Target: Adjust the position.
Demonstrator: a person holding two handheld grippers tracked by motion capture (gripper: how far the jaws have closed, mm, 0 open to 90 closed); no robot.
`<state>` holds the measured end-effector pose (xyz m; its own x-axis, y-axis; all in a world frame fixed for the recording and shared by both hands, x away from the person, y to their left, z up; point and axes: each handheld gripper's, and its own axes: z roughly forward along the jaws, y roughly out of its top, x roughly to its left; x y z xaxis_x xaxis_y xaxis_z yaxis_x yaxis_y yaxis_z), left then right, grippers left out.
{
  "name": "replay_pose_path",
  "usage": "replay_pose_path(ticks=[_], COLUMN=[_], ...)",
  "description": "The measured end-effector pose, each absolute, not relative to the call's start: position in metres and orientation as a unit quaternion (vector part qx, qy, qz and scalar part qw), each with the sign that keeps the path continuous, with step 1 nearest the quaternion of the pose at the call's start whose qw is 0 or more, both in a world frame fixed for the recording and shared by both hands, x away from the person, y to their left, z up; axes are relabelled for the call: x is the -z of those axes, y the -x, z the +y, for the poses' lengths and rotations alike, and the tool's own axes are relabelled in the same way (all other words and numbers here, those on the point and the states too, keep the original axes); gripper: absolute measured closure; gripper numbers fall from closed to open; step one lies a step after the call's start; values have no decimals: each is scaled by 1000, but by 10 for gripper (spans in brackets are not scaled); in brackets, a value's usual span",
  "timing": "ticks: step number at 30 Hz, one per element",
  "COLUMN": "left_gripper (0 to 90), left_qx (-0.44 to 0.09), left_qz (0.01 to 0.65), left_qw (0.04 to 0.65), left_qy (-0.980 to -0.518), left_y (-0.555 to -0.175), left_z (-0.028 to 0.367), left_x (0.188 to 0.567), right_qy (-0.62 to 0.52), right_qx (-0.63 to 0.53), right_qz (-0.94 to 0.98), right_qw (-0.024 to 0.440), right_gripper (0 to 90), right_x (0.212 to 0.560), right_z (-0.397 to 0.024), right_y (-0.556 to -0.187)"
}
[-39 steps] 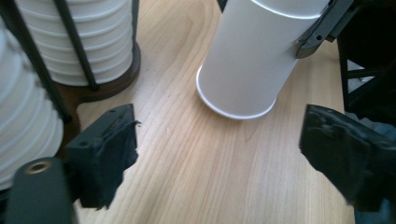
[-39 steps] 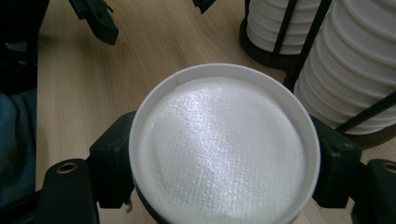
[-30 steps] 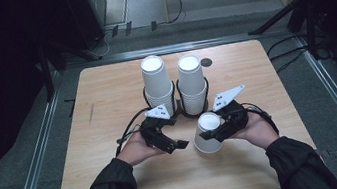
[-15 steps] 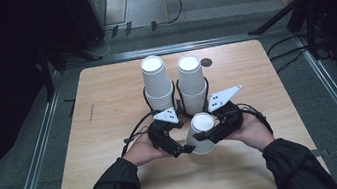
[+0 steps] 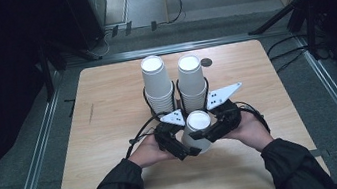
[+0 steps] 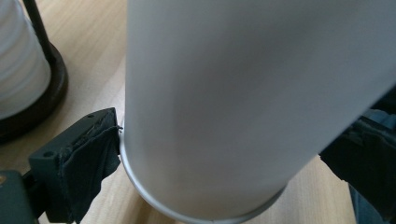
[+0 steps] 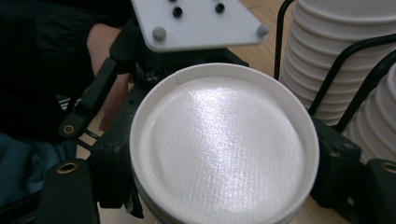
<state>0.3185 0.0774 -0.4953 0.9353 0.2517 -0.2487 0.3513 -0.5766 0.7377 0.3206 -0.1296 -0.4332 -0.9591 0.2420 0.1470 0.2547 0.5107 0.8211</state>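
While both hands meet at the near middle of the wooden counter, a single white paper cup stands between them, upside down, its flat, faintly textured base facing up and its rolled rim down by the counter top. Starting at the left, the left hand-held gripper comes in from the cup's left side; in the left gripper view one black padded jaw lies right against the cup's lower wall just above the rim, and the other jaw sits at the far right edge of that view, close to the wall, though whether it presses there cannot be told. The cup's wall is plain, smooth and white, with no print, label or writing readable anywhere on it. To the right, the right hand-held gripper has the cup between its two jaws, half open and closed on the wall just below the upturned base. Just beyond the cup, on the far side, two tall stacks of white cups stand side by side in a black wire holder.
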Motion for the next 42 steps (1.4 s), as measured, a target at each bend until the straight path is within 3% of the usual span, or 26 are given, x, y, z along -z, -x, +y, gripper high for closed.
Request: replay_pose_path(ticks=[11, 14, 21, 25, 35, 42], left_gripper=[2, 78, 132, 146, 144, 145], left_qx=[49, 27, 10, 24, 46, 18], left_qz=[157, 152, 145, 146, 157, 168], left_qw=[458, 470, 476, 481, 455, 426], left_qy=[-873, -869, -867, -864, -875, -889], left_y=[-315, -314, -313, -315, -323, -322], left_z=[79, 82, 85, 84, 99, 108], left_x=[491, 485, 477, 474, 465, 457], right_qy=[145, 146, 152, 155, 158, 147], right_qx=[511, 518, 532, 511, 477, 452], right_qz=[-847, -843, -833, -845, -864, -880], right_qw=[23, 24, 28, 21, 20, 21], right_gripper=[242, 244, 242, 154, 144, 157], right_x=[426, 425, 422, 418, 424, 435], right_z=[-131, -132, -140, -138, -143, -145], right_y=[-320, -320, -323, -321, -323, -322])
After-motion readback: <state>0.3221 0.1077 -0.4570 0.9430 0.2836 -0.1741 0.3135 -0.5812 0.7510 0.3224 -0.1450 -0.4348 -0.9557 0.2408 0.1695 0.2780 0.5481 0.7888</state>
